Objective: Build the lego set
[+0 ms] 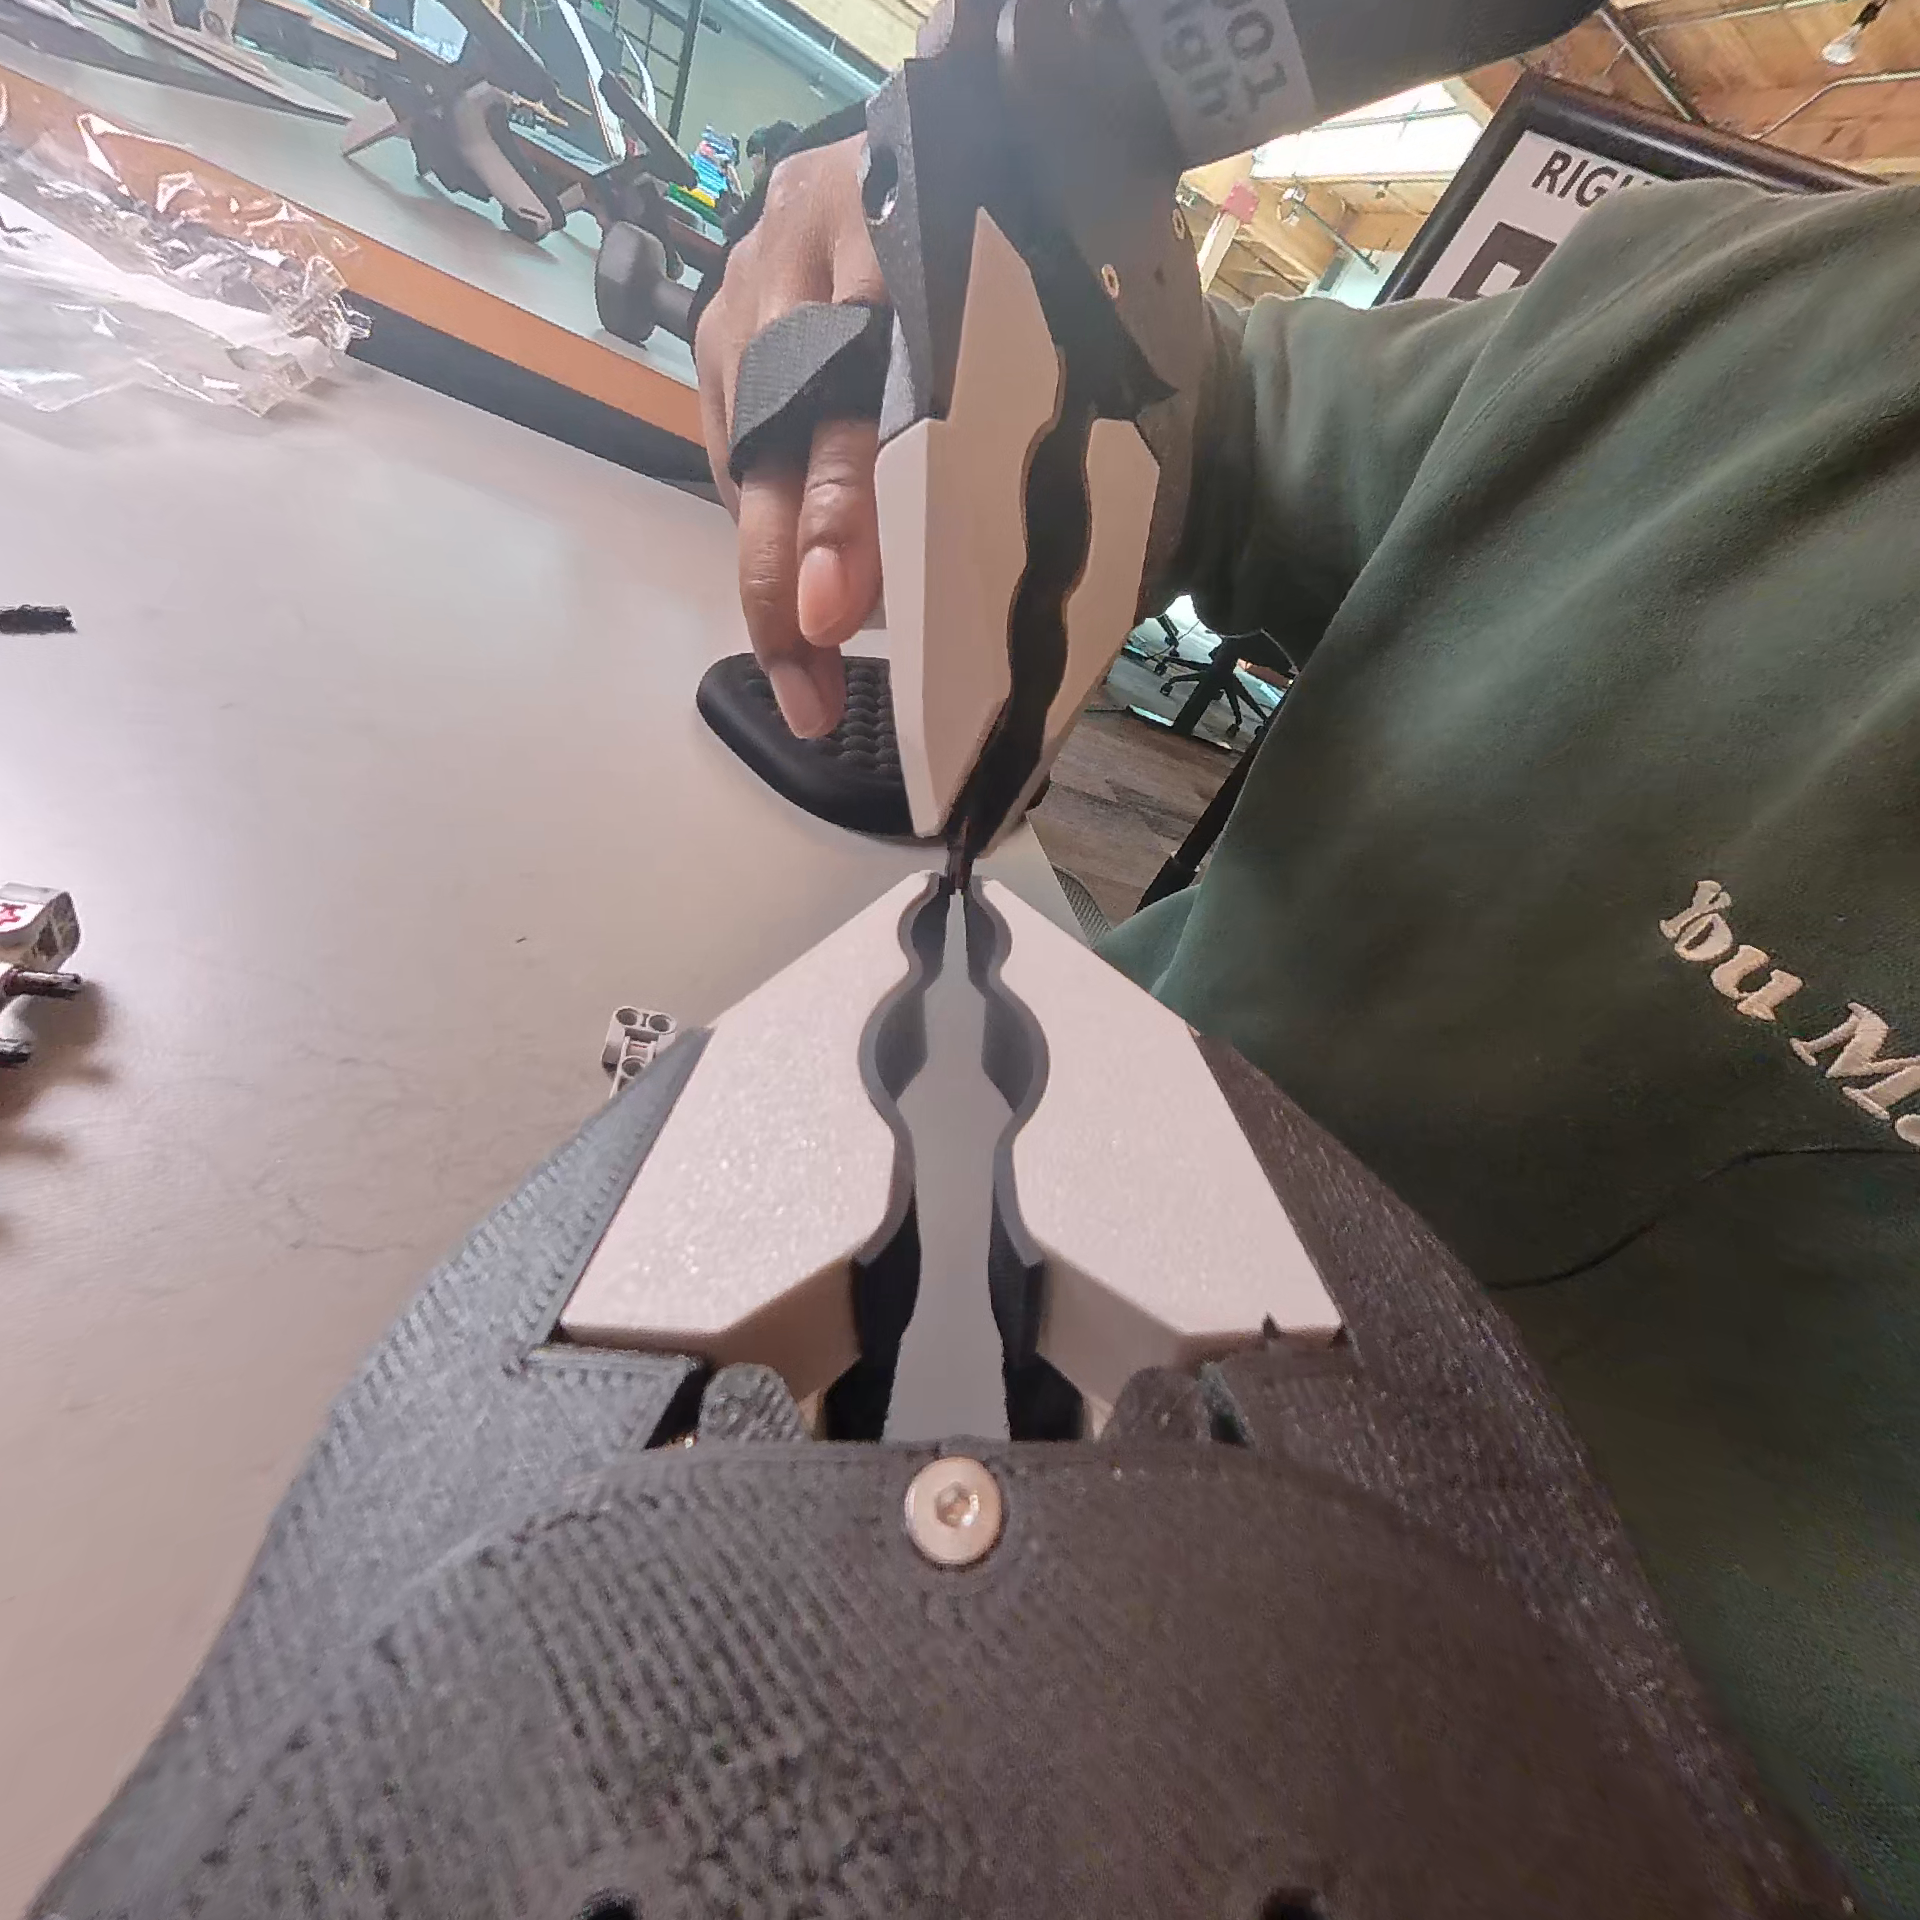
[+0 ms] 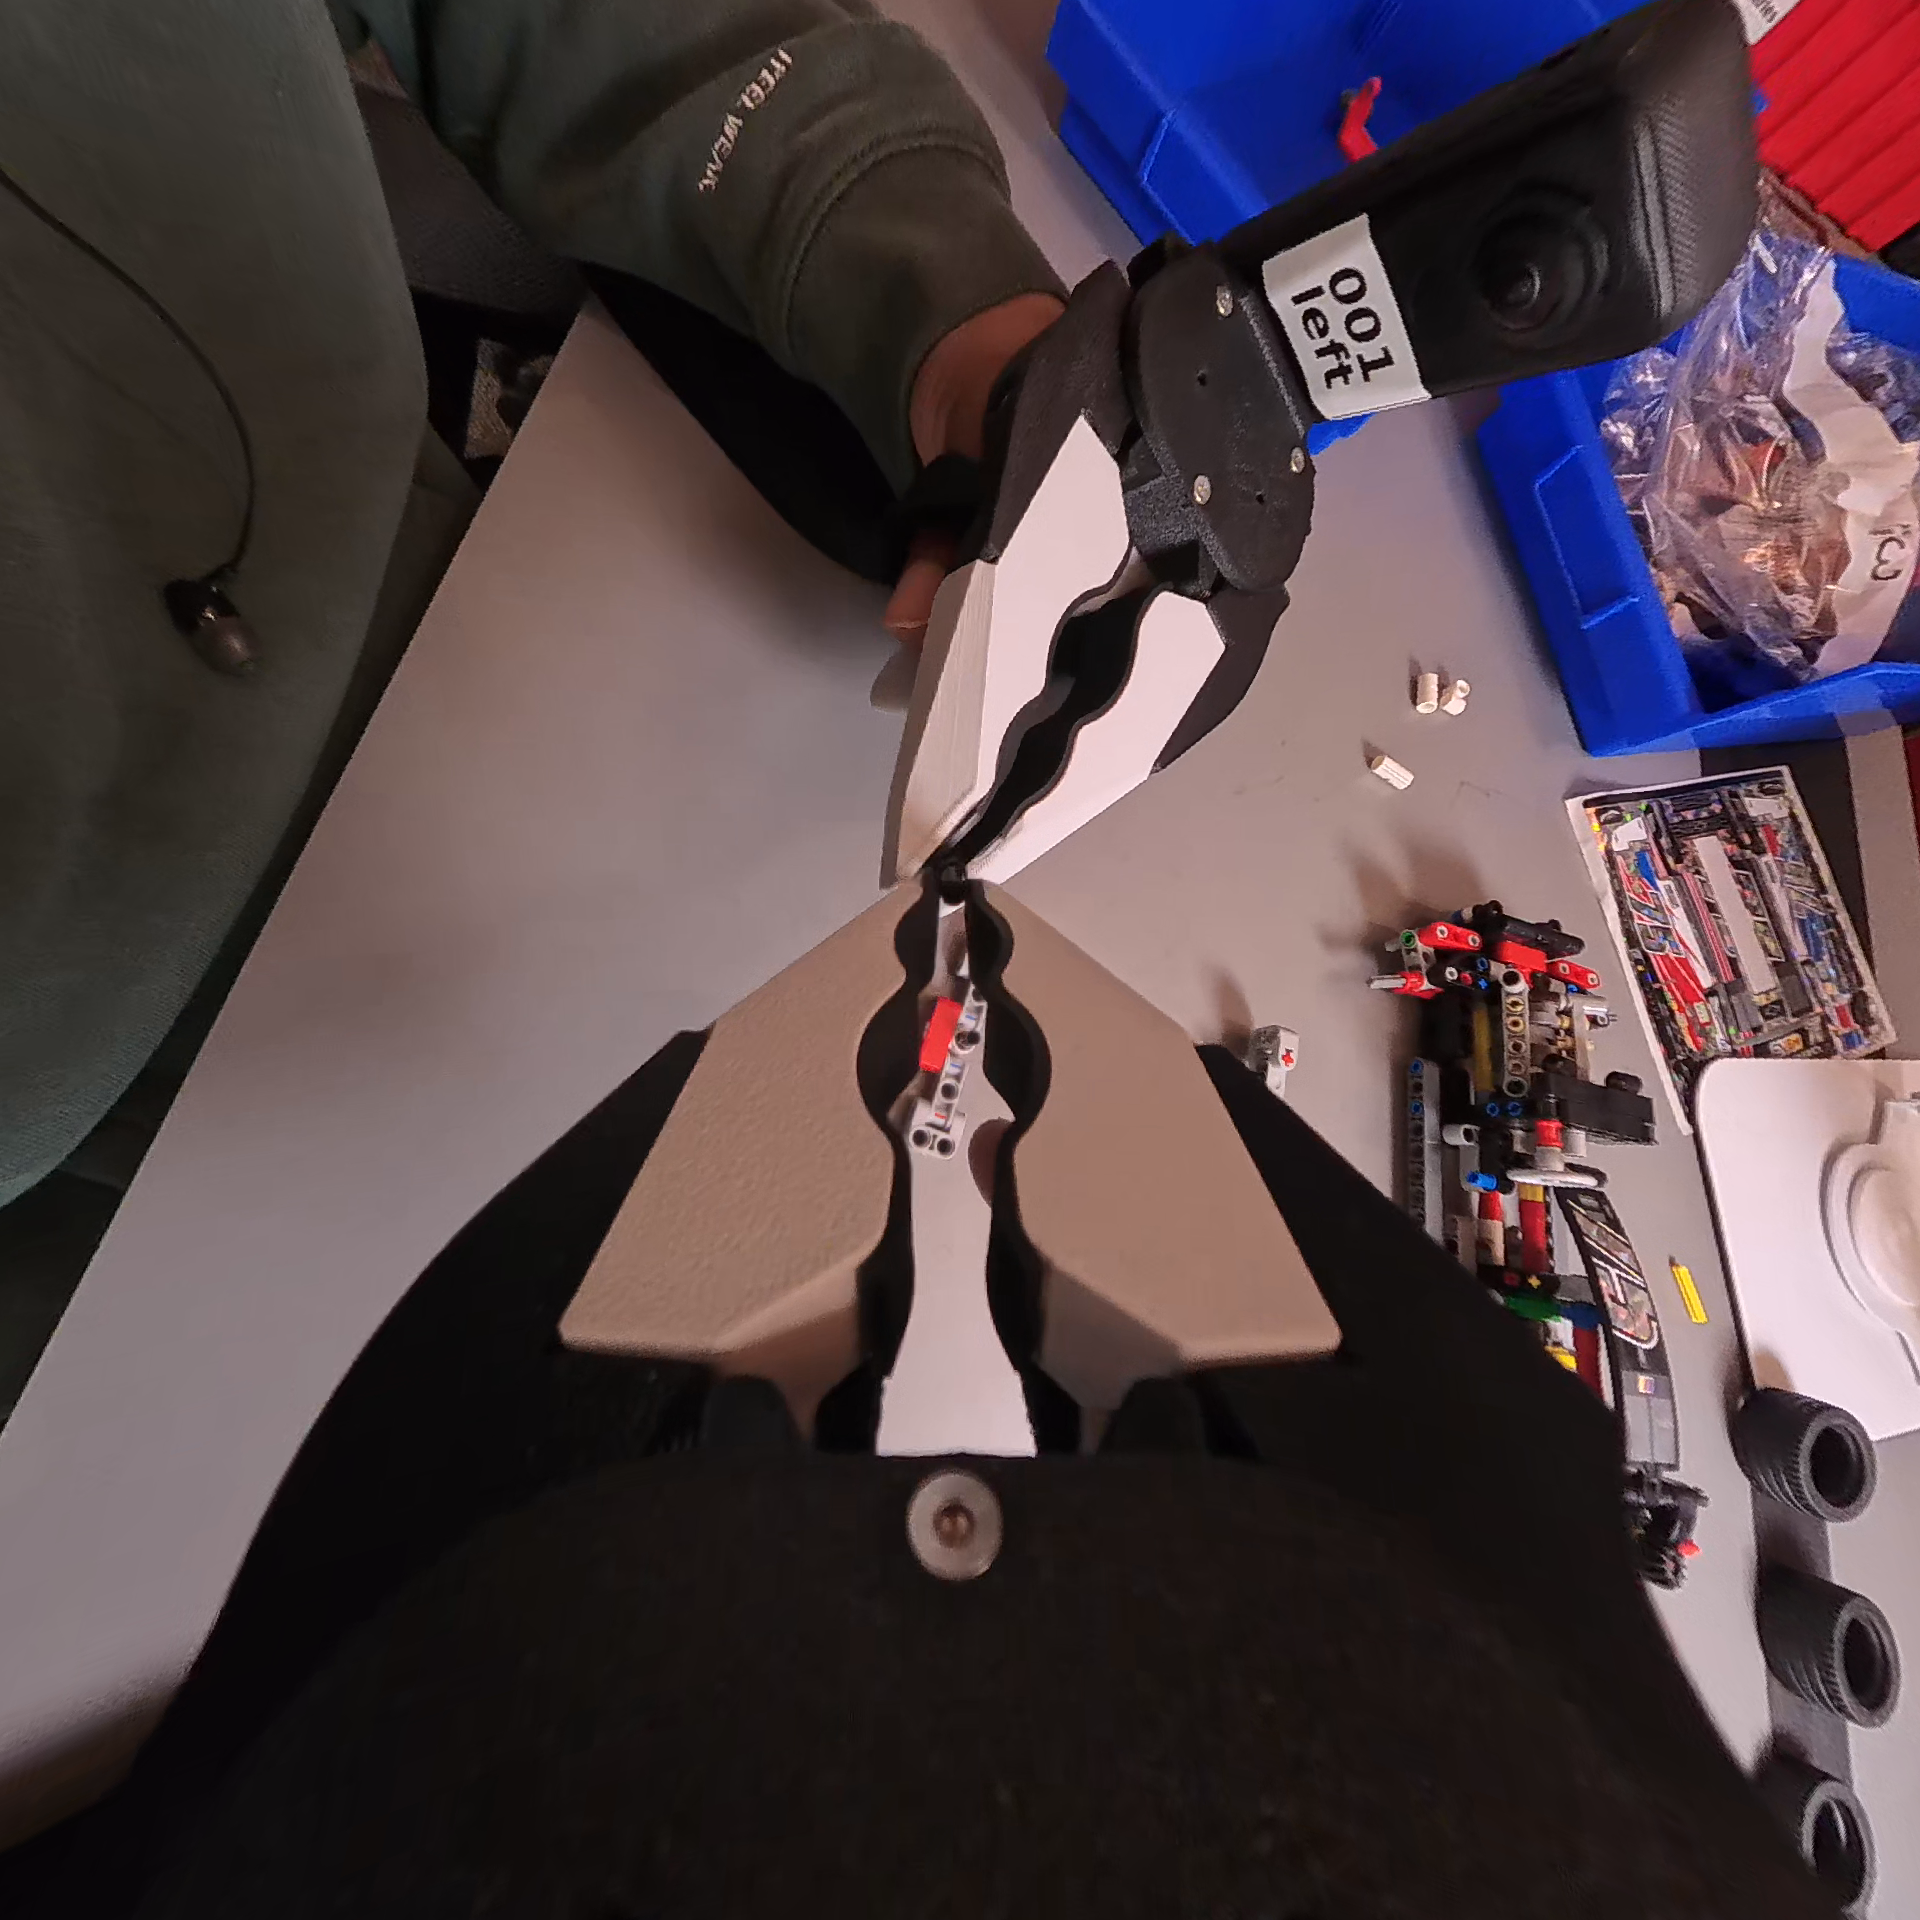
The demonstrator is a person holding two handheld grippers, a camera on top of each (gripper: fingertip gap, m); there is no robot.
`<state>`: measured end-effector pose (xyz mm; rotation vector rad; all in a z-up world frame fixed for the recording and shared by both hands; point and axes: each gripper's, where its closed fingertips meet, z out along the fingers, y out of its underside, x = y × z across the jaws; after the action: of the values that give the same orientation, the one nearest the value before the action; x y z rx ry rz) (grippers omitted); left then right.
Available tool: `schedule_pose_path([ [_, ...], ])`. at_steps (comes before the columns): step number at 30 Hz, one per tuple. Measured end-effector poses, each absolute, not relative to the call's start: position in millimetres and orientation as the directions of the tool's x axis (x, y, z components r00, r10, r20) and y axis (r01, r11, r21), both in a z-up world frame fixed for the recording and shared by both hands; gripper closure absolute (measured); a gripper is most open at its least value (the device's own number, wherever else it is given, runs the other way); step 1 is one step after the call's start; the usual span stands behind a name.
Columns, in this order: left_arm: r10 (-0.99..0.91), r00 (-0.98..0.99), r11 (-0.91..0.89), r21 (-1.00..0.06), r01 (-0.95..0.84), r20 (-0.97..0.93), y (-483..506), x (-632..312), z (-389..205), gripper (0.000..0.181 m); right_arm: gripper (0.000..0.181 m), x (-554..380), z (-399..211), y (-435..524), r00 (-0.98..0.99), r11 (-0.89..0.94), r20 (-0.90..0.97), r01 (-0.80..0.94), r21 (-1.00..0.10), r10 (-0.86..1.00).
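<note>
Both grippers are met tip to tip above the table. Left gripper fingers are nearly closed; right gripper fingers likewise. A small dark lego pin sits at the meeting point, pinched between the tips; which gripper actually holds it cannot be told. A grey-and-red lego piece is seen through the gap between the right fingers, on the table below. The partly built lego car lies right of the right fingers, black tyres beyond it.

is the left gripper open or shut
Shut: the left gripper has its fingers pinched together at the tips on a small black piece, tip to tip with the right gripper.
</note>
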<state>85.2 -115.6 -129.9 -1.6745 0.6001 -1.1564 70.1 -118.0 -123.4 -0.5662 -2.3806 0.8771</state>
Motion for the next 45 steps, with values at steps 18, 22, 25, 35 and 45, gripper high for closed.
schedule_pose_path([
  [18, -0.648, 0.757, -0.471, -0.824, -0.315, 0.082, -93, 23, -201, 0.151, 0.179, 68, -198, -72, -0.847, 0.828, 0.145, 0.442, -0.345, 0.512],
  [22, -0.673, 0.737, -0.485, -0.792, -0.371, 0.067, -95, 30, -215, 0.151, 0.179, 67, -208, -69, -0.868, 0.85, 0.096, 0.447, -0.279, 0.487],
  [25, -0.682, 0.729, -0.485, -0.781, -0.393, 0.057, -94, 34, -220, 0.155, 0.179, 67, -211, -71, -0.873, 0.853, 0.074, 0.449, -0.267, 0.483],
  [35, -0.688, 0.725, -0.486, -0.763, -0.425, 0.034, -94, 36, -224, 0.167, 0.179, 65, -214, -72, -0.895, 0.886, 0.067, 0.422, -0.192, 0.441],
  [45, -0.688, 0.72, -0.511, -0.761, -0.4, 0.084, -96, 36, -225, 0.166, 0.18, 72, -222, -69, -0.934, 0.932, 0.025, 0.354, -0.082, 0.357],
])
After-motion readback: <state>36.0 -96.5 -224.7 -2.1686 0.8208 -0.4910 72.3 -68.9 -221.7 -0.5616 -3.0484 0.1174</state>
